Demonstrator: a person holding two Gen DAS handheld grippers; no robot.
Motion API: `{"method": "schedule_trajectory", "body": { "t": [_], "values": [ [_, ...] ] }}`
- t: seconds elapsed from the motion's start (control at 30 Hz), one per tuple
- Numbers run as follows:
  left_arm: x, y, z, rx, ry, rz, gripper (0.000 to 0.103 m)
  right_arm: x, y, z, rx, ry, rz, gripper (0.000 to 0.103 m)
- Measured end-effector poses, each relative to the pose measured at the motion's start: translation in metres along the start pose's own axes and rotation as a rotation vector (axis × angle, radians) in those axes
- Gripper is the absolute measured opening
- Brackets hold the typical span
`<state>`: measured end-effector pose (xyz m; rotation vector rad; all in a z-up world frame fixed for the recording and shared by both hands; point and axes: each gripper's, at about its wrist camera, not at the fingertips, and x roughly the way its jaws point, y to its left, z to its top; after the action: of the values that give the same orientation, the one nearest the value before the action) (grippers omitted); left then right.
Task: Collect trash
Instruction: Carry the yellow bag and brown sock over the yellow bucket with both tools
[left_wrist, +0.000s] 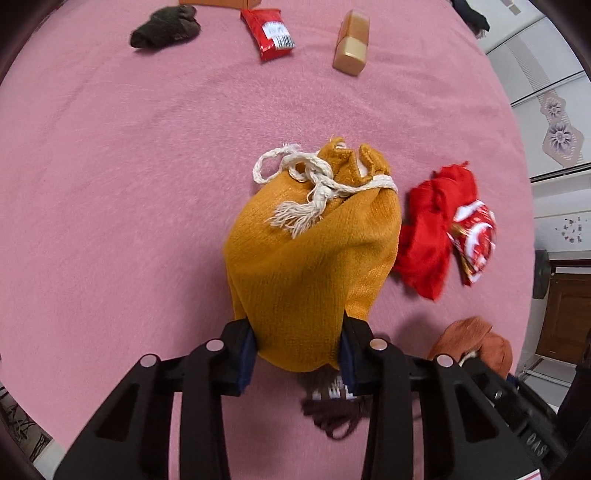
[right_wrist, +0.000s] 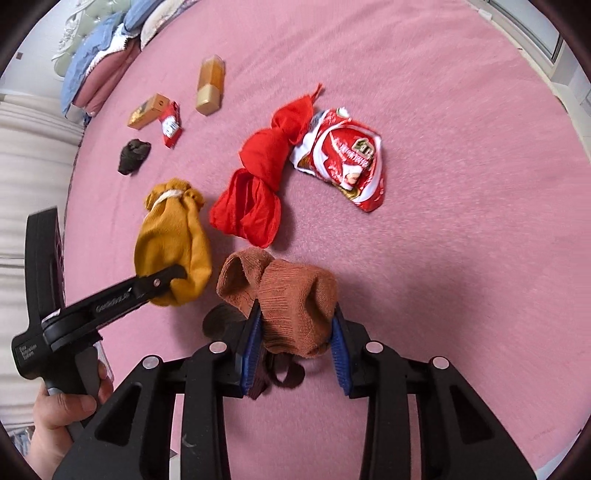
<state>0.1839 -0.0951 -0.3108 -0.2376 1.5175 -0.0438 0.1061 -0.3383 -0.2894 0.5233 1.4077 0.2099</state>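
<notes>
**Desk:** What is the frame showing?

**Operator:** A pink blanket (right_wrist: 424, 92) is covering a bed, pillows piled at its head, and litter and soft things are lying scattered across it. I am working both claws at once. My left gripper (left_wrist: 297, 354) is clamping the bottom of a mustard drawstring pouch (left_wrist: 314, 243), pads pressing into the knit on both sides, its white cord (left_wrist: 317, 184) tied at the far end. My right gripper (right_wrist: 295, 332) is clenching a brown sock (right_wrist: 291, 295), which is bunching up between the blue pads (right_wrist: 338, 339). Something dark brown is lying under it; I cannot tell what.

**Desk:** And the trash itself?

**Operator:** It is lying untouched on the blanket. The large crumpled red wrapper (right_wrist: 343, 155) is sitting just beside a red cloth (right_wrist: 262, 184), beyond both claws. A small red packet (right_wrist: 170, 125), an orange box (right_wrist: 146, 112) and a gold-capped carton (right_wrist: 210, 86) are lying well apart, toward the pillows, near a dark sock (right_wrist: 133, 155).

**Desk:** So which step is this?

**Operator:** I am judging it as gathering, with fabric in both claws, not wrappers. No bin is showing. The next move is calling for carrying these off without the sock slipping, then reaching for the red wrapper.
</notes>
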Motion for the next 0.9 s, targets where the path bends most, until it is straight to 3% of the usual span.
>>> {"method": "schedule_trajectory", "body": {
  "t": [0.3,0.5,0.9],
  "values": [
    [-0.048,-0.017,-0.037,0.014,-0.029,-0.076,0.037,-0.055,-0.020,-0.011,0.011,-0.091,0.010,0.033],
    [-0.070,-0.066,-0.065,0.038,-0.033,-0.142,0.037,-0.098,-0.049,-0.020,0.016,-0.145,0.009,0.033],
    [-0.069,-0.221,-0.108,0.193,-0.027,-0.188,0.037,-0.191,-0.147,-0.036,0.033,-0.265,-0.070,0.033]
  ]
}}
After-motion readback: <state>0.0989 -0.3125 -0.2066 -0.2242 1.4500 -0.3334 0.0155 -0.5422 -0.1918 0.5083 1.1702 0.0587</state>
